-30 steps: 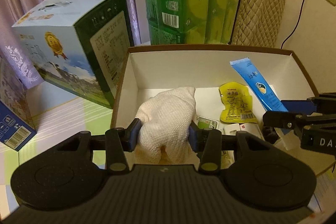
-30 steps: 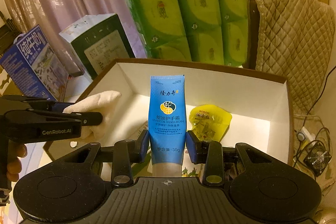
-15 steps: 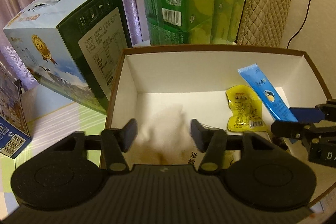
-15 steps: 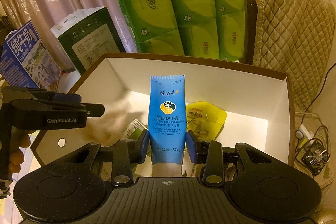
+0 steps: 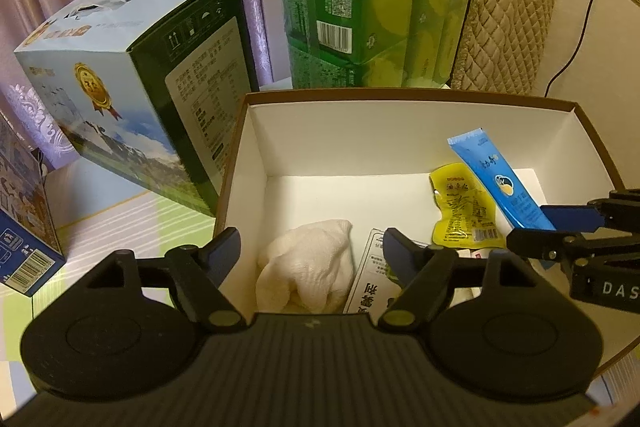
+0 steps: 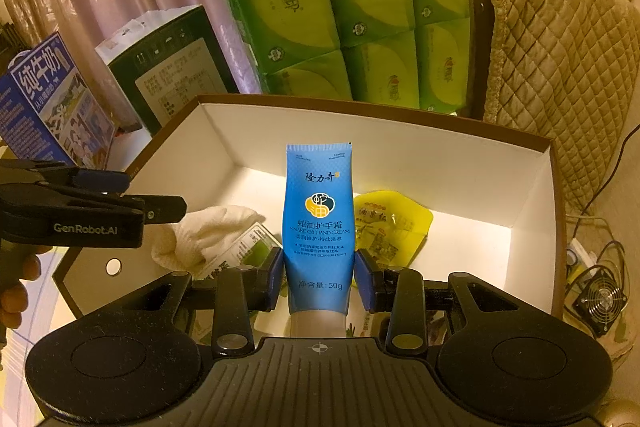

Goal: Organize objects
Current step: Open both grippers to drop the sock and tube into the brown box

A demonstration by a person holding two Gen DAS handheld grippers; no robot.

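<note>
Left gripper (image 5: pixel 312 249) hangs with jaws spread wide, nothing between them, the white cloth (image 5: pixel 310 273) lying crumpled on the floor of the white box (image 5: pixel 360 139), lower centre of frame. Right gripper (image 6: pixel 319 273) has its jaws clamped on the blue tube (image 6: pixel 319 217), which reads "SNAKE OIL HAND CREAM", 50g, held upright over the box. Yellow sachet (image 6: pixel 390 227) lies just right of it

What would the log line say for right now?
left gripper: open, above white cloth in box | right gripper: shut on blue hand cream tube | yellow packet: in box
</note>
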